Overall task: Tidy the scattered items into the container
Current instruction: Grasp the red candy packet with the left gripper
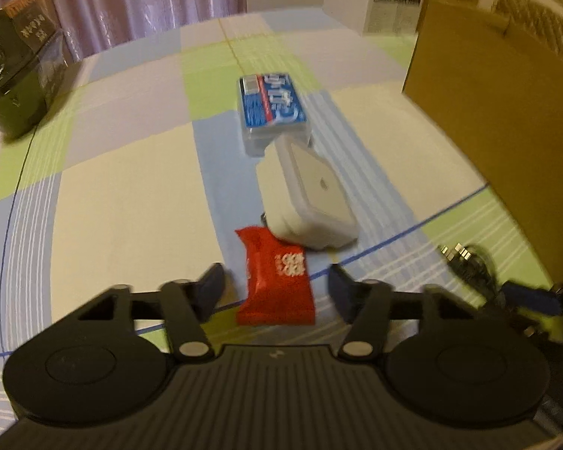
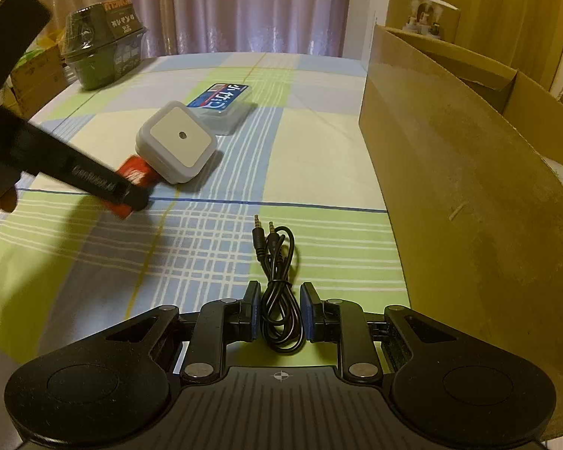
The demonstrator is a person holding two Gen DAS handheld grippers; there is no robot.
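A checked cloth [image 2: 214,247] of pale green, blue, lilac and cream squares covers the whole work surface, crossed by a thin dark-blue line and bands of fine white stripes. Mauve curtains [image 2: 259,3] hang along its far edge, and a dark shrink-wrapped tub [image 2: 105,43] with printed lettering stands at the far left corner. An open cardboard box [image 2: 469,172] stands on the right side of the cloth, its brown wall tall beside the items. The left gripper [image 1: 276,287] is spread wide just above the cloth, its fingers on either side of a red packet [image 1: 277,281]. Touching the packet's far end is a white square plug-in light [image 1: 311,195], and just behind that lies a clear case with a blue label [image 1: 272,107]. The right gripper [image 2: 280,313] is part-way spread, its blue pads flanking a coiled black audio cable [image 2: 279,281] without clearly touching it; the plugs point away, near the box wall.
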